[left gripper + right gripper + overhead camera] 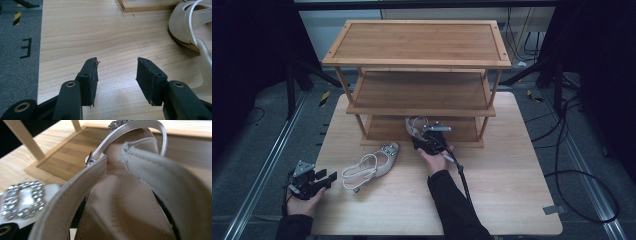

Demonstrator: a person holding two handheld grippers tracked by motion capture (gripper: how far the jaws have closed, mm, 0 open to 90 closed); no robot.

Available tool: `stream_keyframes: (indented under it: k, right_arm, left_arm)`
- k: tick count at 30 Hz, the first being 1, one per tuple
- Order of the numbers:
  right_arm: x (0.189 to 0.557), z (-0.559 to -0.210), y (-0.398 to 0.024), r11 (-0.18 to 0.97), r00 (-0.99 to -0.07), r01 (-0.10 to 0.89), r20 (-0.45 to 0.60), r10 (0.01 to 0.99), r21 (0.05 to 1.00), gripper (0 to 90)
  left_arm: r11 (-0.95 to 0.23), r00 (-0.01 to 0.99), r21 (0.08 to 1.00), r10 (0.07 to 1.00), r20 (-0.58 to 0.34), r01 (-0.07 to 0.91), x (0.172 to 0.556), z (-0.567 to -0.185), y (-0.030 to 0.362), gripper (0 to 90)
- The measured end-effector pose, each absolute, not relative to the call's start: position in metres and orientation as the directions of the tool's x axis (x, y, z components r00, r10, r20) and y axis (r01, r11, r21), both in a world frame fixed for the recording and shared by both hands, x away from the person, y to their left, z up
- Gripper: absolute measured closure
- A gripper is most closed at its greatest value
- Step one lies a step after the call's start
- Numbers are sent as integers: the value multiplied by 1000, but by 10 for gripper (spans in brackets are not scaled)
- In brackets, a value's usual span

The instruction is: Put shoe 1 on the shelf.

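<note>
A pale wooden bench (492, 200) stands on dark grey flooring with cables, carrying a three-tier bamboo rack (417, 60) at its far half. The right gripper (424, 135) is closed on a cream slingback shoe (416, 126), held at the front edge of the rack's lowest shelf (387, 129); in the right gripper view the heel end and padded insole (120, 207) lie between the jaws. Its mate, a second shoe (371, 166) with a jewelled buckle (388, 148), lies on the bench between the two hands. The left gripper (319, 181) rests near the bench's near-left corner, jaws apart and empty, the second shoe just beside it.

Handling, as judged: the shoes look light, with a stiff sole but soft, yielding uppers and thin straps that would slip or deform. The firm heel counter or sole edge seems the soundest hold; the buckle looks fragile and best avoided.
</note>
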State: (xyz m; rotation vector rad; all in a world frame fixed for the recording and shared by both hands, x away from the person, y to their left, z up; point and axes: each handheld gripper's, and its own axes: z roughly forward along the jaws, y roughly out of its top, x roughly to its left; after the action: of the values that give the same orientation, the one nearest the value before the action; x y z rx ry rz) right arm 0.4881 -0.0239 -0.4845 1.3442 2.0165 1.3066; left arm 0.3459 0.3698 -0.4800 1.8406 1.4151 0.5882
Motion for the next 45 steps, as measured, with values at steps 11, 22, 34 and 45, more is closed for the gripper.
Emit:
stream_keyframes:
  k: [11,22,34,45]
  right_arm:
    - [507,-491,-16,87,-423,545,184,887,834,399]
    - [507,-495,-18,80,-414,556,193,890,827,355]
    - [477,-471,-35,128,-498,453,131,857,882,246]
    - [450,-482,-47,177,-490,478,93,867,860,315]
  left_arm:
    - [-127,290,773,954,-76,621,346,-480,371,502]
    - [-130,293,773,953,-75,621,346,-481,371,502]
    - [-132,292,774,954,-71,619,345,-480,370,501]
    - [-132,290,775,954,-69,618,344,-480,370,502]
